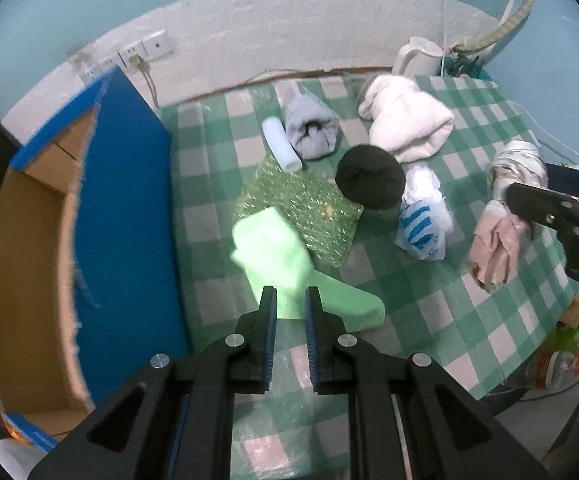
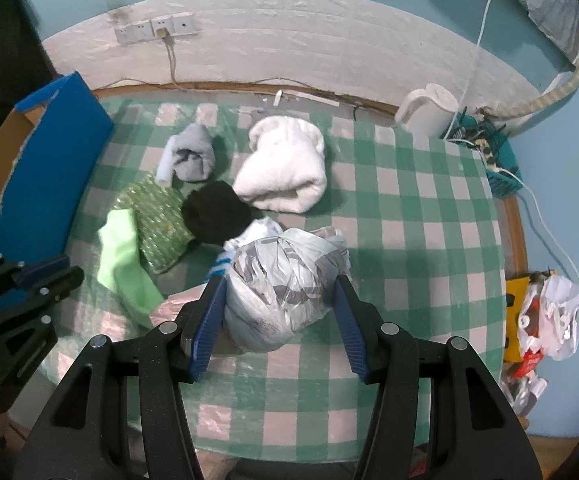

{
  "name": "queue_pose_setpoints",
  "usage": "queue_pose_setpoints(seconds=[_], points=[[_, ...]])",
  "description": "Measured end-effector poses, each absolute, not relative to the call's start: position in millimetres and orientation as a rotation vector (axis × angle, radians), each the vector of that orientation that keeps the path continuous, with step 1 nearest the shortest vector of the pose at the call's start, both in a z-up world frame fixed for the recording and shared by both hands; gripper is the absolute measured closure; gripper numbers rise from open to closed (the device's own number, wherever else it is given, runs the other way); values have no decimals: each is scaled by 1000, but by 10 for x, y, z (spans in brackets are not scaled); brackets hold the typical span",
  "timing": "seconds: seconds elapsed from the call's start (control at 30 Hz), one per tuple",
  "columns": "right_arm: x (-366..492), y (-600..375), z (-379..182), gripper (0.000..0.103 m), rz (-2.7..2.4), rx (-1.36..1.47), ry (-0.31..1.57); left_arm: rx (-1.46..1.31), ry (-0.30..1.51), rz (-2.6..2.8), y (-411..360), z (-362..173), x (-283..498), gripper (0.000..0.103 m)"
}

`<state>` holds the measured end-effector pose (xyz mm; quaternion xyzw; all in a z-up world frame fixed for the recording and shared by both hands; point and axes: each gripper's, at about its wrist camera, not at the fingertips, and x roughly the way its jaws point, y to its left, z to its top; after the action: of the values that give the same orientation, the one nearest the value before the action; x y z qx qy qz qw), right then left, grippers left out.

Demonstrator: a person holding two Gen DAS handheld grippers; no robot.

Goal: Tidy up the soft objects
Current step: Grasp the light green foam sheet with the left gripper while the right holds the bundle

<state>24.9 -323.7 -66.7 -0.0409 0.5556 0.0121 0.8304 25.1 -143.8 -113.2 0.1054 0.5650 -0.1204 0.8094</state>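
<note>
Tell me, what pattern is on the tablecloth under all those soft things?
A green-and-white check pattern on the tablecloth, clearest in the right wrist view.

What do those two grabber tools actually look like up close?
Both are matte black plastic with angular, triangular cut-outs in the frame and round silver rivets at the joints. The left gripper has two narrow black jaws lined with ribbed blue pads. The right gripper is the same build, its broad ribbed blue pads showing more plainly. No cables, sleeves or hands are visible.

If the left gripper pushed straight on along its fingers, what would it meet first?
The light green cloth already pinched in the left gripper; beyond it, probably the checkered tablecloth, though depth is unclear.
</note>
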Motion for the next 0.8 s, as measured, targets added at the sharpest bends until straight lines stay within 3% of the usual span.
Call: queue_pose_setpoints(seconds=[0.27,0.33,0.4,0.8], points=[[269,-3128,-511,49,38,-81,1154,139,1217,-270,-1210,-973,167,86],[263,-3118,-496,49,37,-86,1150,100,1251,-255,-1195,-1071,218,61],[259,-3131,-502,49,37,-80,1151,59,1268,-238,-1176,-1159,262,50],[246,-3230,-577,49,30,-69,1165,-24,1358,-178,-1242,-1578,555,35]])
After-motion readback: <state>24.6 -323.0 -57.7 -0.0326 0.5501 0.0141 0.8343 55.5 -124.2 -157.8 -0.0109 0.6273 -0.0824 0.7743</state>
